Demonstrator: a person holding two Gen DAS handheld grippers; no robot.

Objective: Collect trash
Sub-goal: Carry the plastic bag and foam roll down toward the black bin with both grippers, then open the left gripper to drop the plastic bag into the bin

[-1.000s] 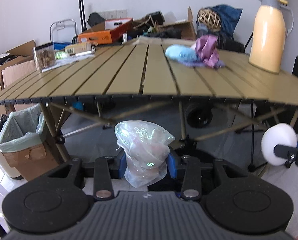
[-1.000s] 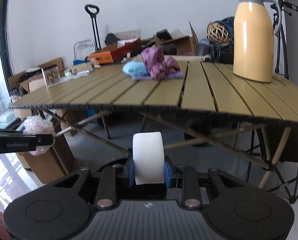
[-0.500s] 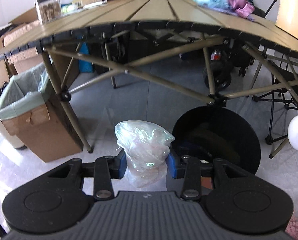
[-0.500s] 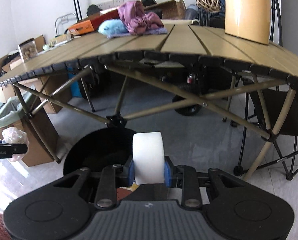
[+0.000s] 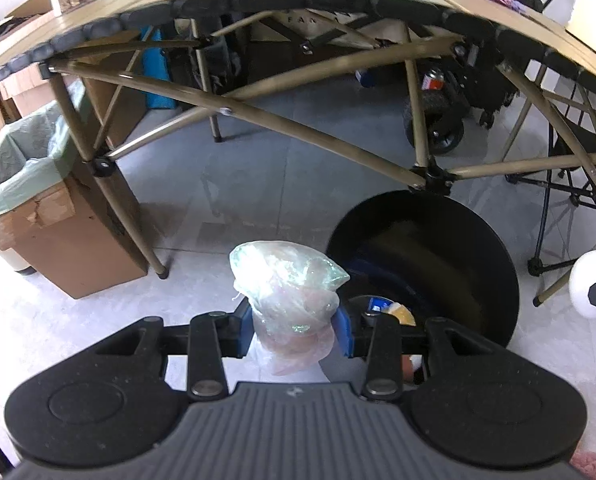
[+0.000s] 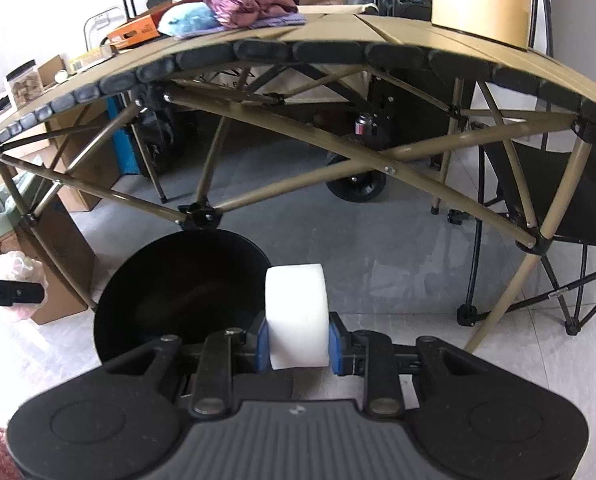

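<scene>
The left gripper (image 5: 293, 330) pinches a light, crumpled plastic bag (image 5: 287, 292) mid-body beside the black bin (image 5: 494, 264); the right gripper (image 6: 296, 342) clamps a soft white foam roll (image 6: 296, 312), likely squashy.

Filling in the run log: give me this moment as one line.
left hand-held gripper: shut on plastic bag | right hand-held gripper: shut on white foam piece | both beside black bin | nothing dropped yet
</scene>
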